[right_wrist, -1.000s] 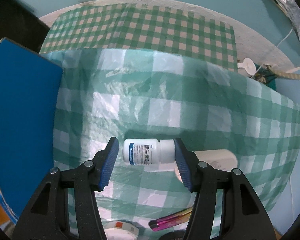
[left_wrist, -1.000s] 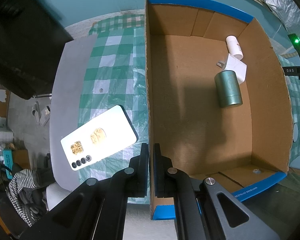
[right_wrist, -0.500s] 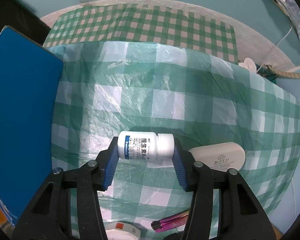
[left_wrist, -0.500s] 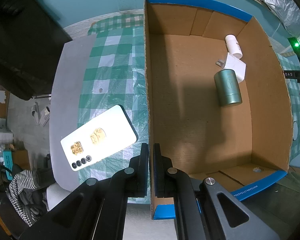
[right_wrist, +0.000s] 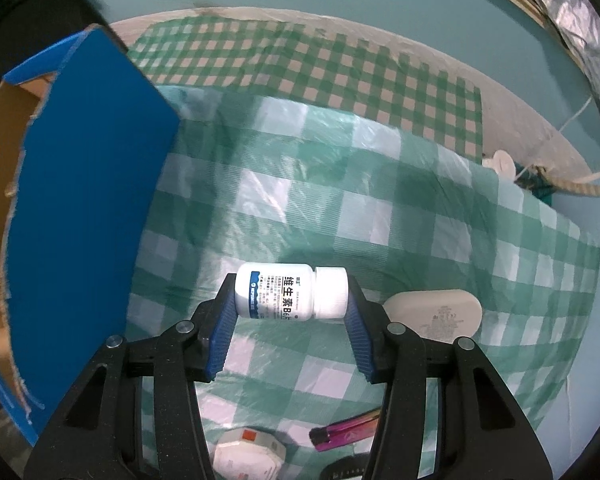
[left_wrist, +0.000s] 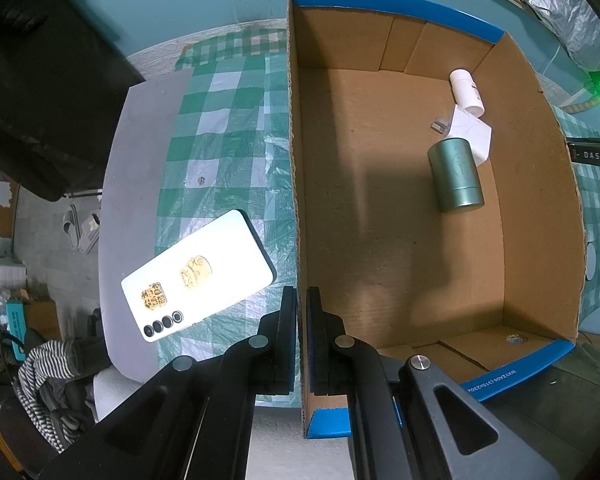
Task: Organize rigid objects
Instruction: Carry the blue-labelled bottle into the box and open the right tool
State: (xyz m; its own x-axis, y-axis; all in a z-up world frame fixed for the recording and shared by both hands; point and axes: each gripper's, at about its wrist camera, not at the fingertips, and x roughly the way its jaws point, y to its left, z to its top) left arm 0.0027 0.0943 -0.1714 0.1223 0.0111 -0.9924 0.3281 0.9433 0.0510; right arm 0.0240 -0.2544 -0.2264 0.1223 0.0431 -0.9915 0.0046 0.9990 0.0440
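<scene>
1. Since the earlier frames, the right gripper [right_wrist: 292, 300] has drawn its jaws in on the white vitamin bottle [right_wrist: 290, 296] and lifted it off the green checked plastic tablecloth [right_wrist: 340, 208]; the bottle now lies crosswise between the blue pads, base against one and cap against the other.
2. Beside that gripper lies a cream oval case [right_wrist: 434, 312] on the cloth; part of it is hidden behind a finger.
3. At the lower edge a pink-purple lighter [right_wrist: 346, 434] and a white octagonal item with a red mark [right_wrist: 248, 452] are cut off by the fingers (the second cannot be identified).
4. The blue outer wall of the cardboard box [right_wrist: 84, 200] stands just beside the held bottle in the right wrist view.
5. The left gripper [left_wrist: 302, 340] has not shifted: its jaws are pinched narrow on the near wall of the box [left_wrist: 296, 160], one finger outside and one inside.
6. Inside the box lie a green metal canister [left_wrist: 456, 176], a white bottle [left_wrist: 466, 94] and a white plug adapter [left_wrist: 470, 136], partly covered by the canister.
7. A white smartphone [left_wrist: 198, 280] lies back-up on the cloth outside the box.
</scene>
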